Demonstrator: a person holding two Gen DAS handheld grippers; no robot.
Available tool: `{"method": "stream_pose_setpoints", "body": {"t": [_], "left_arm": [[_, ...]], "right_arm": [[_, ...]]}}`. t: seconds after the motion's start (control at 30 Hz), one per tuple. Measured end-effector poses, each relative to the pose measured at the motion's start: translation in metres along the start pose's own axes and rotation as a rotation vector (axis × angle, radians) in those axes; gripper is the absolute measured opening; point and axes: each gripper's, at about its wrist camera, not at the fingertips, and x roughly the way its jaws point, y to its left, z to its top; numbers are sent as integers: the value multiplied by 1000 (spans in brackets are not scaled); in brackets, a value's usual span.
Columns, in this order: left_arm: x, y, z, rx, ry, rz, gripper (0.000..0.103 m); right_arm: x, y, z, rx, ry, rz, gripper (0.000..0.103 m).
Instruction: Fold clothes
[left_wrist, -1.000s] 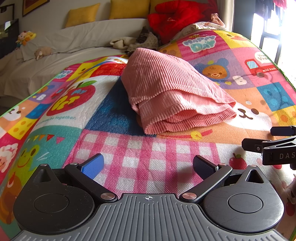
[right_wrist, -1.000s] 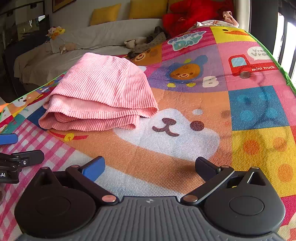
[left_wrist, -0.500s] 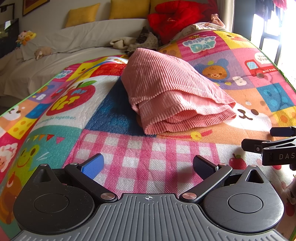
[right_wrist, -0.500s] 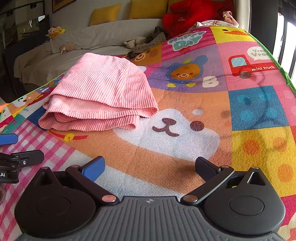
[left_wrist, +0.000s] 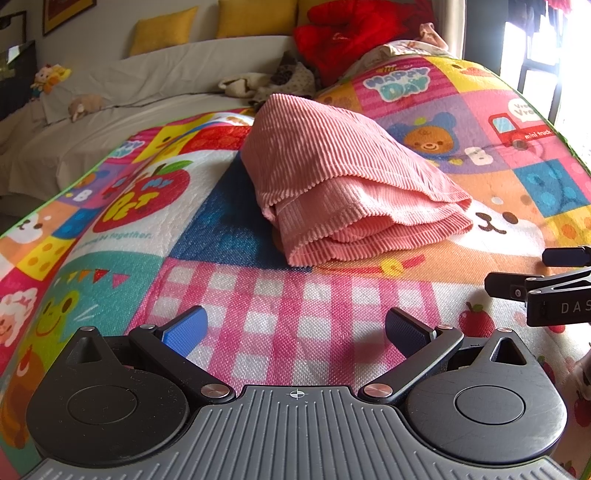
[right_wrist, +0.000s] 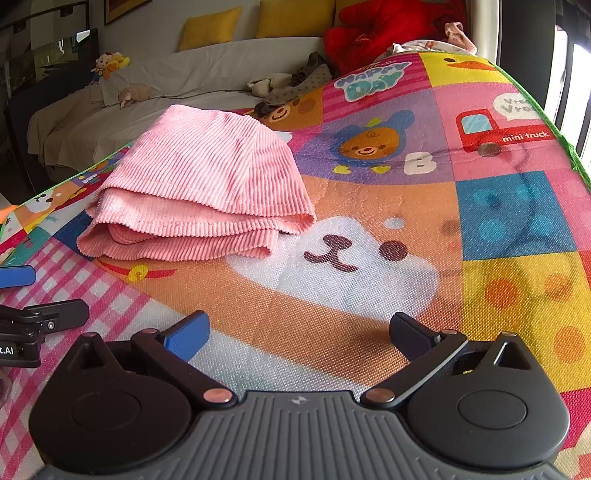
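A pink ribbed garment (left_wrist: 343, 177) lies folded in several layers on the colourful play mat (left_wrist: 229, 302); it also shows in the right wrist view (right_wrist: 207, 184), up and left of centre. My left gripper (left_wrist: 295, 328) is open and empty, over the pink checked patch just short of the garment's near edge. My right gripper (right_wrist: 299, 332) is open and empty, over the bear-face print to the right of the garment. Each gripper's fingers show at the edge of the other's view, the right one in the left wrist view (left_wrist: 517, 288) and the left one in the right wrist view (right_wrist: 55, 317).
The mat (right_wrist: 509, 221) covers the surface, its green edge at the far right. Beyond it stand a grey-covered sofa (left_wrist: 147, 92) with yellow cushions (left_wrist: 162, 29), soft toys (right_wrist: 110, 64), a red plush (left_wrist: 354, 33) and loose clothes (left_wrist: 273, 79).
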Motion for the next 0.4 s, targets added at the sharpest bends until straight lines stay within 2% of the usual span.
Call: {"method": "stream_pose_setpoints", "body": {"t": [0.4], "left_arm": [[0, 0, 1, 5, -1, -1, 103]], "right_arm": [[-2, 2, 0, 0, 9, -12, 103]]}}
